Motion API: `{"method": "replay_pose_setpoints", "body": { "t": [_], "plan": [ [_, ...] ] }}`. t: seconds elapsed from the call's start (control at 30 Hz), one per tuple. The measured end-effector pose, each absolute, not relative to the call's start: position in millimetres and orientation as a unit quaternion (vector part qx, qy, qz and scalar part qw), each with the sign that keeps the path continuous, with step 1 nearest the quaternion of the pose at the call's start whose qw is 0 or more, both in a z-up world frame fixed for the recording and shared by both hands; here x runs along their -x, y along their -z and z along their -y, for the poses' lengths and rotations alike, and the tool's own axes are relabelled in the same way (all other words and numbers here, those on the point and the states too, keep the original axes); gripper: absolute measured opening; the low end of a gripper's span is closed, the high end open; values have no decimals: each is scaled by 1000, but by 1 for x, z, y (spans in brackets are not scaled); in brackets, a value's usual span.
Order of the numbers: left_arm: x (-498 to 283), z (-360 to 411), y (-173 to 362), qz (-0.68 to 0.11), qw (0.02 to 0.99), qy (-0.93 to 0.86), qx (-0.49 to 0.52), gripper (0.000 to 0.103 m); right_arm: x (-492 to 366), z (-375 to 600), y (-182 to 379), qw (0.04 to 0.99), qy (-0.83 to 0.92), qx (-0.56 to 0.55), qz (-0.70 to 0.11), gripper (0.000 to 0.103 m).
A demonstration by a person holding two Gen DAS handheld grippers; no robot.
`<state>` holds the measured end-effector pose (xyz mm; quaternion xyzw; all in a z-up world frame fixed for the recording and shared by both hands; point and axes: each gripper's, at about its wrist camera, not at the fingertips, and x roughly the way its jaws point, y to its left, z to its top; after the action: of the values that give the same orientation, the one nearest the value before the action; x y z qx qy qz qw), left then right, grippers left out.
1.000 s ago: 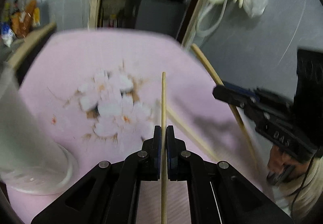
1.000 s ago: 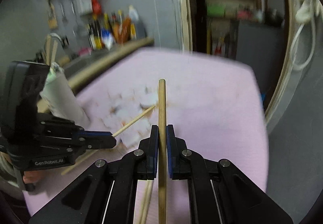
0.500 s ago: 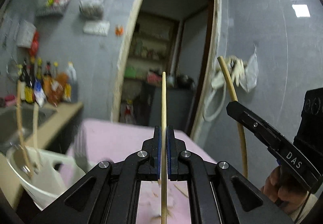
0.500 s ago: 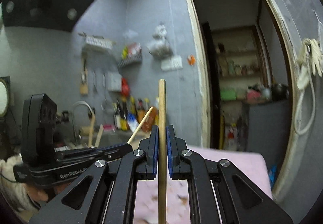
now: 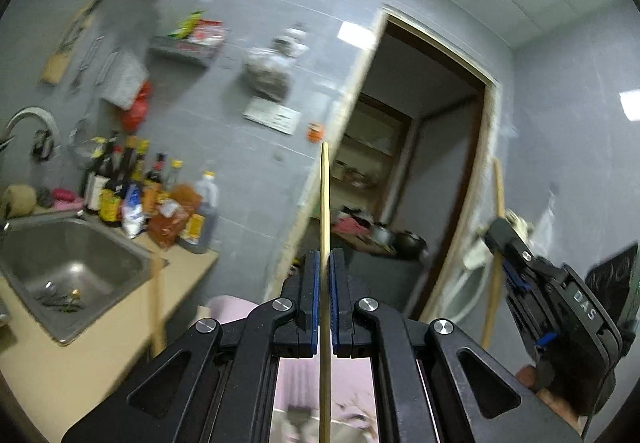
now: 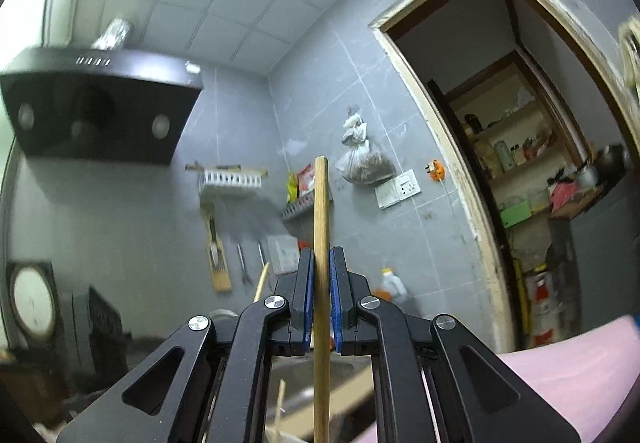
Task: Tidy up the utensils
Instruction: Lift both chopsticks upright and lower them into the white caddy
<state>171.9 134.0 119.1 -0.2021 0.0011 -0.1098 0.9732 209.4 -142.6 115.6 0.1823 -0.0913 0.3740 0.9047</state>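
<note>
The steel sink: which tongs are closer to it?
Left. The left tongs have the sink close on their left; the right tongs are opposite, toward the doorway.

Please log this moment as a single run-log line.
left claw: shut on thin chopstick | right claw: shut on thick chopstick | sink: lower left

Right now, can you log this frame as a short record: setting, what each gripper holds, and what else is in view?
setting: kitchen with sink and range hood
left gripper: shut on a thin chopstick
right gripper: shut on a thicker chopstick
counter: bottles beside the sink
pink cloth: low in view
</note>
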Motion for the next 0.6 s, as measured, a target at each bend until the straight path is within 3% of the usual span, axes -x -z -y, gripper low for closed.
{"method": "replay_pose_setpoints", "body": {
  "t": [0.27, 0.6],
  "plan": [
    [-185, -195, -94, 5, 959, 46, 280, 3, -228, 119, -98, 910, -345, -206, 99, 6],
    [-178, -179, -71, 29, 965, -7, 259, 3, -244, 111, -73, 921, -326, -193, 91, 6]
  ]
}}
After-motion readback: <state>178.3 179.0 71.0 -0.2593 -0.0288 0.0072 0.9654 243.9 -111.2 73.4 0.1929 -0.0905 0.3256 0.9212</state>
